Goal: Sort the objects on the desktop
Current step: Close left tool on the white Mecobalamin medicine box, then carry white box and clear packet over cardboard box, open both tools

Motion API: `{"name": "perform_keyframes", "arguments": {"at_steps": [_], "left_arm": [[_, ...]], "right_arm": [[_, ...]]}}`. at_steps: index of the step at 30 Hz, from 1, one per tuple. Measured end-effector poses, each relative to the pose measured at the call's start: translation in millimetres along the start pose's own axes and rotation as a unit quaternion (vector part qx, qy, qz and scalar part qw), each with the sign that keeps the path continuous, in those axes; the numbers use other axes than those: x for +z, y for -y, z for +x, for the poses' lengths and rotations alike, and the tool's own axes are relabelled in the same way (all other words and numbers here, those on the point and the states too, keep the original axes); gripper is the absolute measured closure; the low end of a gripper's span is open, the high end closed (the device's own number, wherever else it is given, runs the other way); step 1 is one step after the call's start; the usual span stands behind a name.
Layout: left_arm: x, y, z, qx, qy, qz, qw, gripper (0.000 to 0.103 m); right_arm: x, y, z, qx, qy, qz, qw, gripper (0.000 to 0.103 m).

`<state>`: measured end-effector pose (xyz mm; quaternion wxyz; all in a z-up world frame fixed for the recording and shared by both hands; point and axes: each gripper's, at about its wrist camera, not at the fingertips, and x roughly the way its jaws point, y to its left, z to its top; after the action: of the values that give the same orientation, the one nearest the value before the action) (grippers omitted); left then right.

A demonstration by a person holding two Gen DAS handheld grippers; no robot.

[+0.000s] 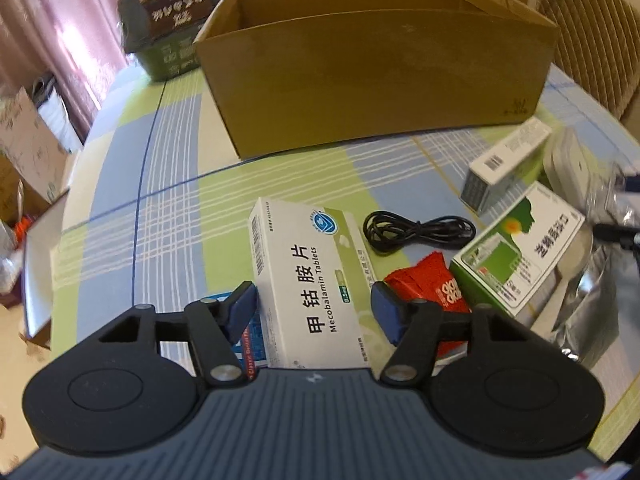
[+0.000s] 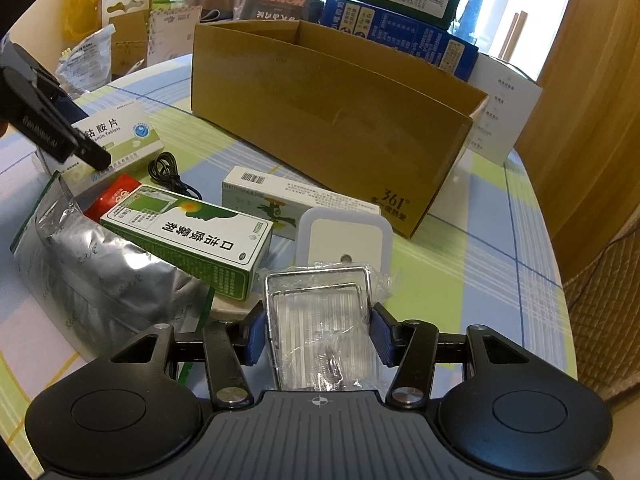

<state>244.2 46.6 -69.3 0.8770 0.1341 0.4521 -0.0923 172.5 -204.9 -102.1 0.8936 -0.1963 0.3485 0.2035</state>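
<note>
A white Mecobalamin tablet box (image 1: 308, 280) lies lengthwise between my left gripper's (image 1: 314, 312) blue pads, which press on both of its long sides. Its near end rests over a blue box (image 1: 250, 340). In the right wrist view this box (image 2: 116, 136) shows at the far left under a left finger (image 2: 92, 156). My right gripper (image 2: 320, 336) is shut on a clear plastic packet with a wire frame (image 2: 320, 312). An open brown cardboard box (image 1: 372, 80) (image 2: 320, 120) stands behind everything on the checked tablecloth.
Between the grippers lie a black cable (image 1: 416, 232), a red packet (image 1: 432, 280), a green-and-white spray box (image 2: 188, 240), a barcoded white box (image 2: 288, 200), a white device (image 2: 344, 240) and a silver foil bag (image 2: 92, 272). Stacked boxes (image 2: 400, 28) stand behind the carton.
</note>
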Motion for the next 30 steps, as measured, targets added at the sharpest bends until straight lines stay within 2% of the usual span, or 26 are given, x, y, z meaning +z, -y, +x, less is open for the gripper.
{"name": "perform_keyframes", "arguments": {"at_steps": [3, 5, 11, 15, 24, 28, 30], "left_arm": [[0, 10, 3, 0.014, -0.004, 0.016, 0.9998, 0.032], [-1, 14, 8, 0.016, -0.009, 0.022, 0.9996, 0.029], [2, 26, 21, 0.043, -0.022, 0.061, 0.9970, 0.029], [4, 24, 24, 0.047, -0.022, 0.073, 0.9960, 0.030], [8, 15, 20, 0.020, -0.011, 0.066, 0.9976, 0.032], [9, 8, 14, -0.016, 0.003, 0.039, 0.9991, 0.032], [10, 7, 11, -0.021, 0.006, 0.036, 0.9991, 0.032]], "right_arm": [[-1, 0, 1, 0.002, -0.002, 0.001, 1.000, 0.053], [-1, 1, 0, 0.003, -0.001, 0.002, 1.000, 0.053], [-2, 4, 1, 0.002, -0.002, 0.008, 1.000, 0.053], [-1, 6, 0, 0.002, 0.001, 0.012, 1.000, 0.053], [0, 8, -3, 0.001, 0.002, 0.023, 1.000, 0.053], [0, 8, -2, 0.001, 0.003, 0.028, 1.000, 0.053], [0, 7, -3, 0.000, 0.004, 0.029, 1.000, 0.053]]}}
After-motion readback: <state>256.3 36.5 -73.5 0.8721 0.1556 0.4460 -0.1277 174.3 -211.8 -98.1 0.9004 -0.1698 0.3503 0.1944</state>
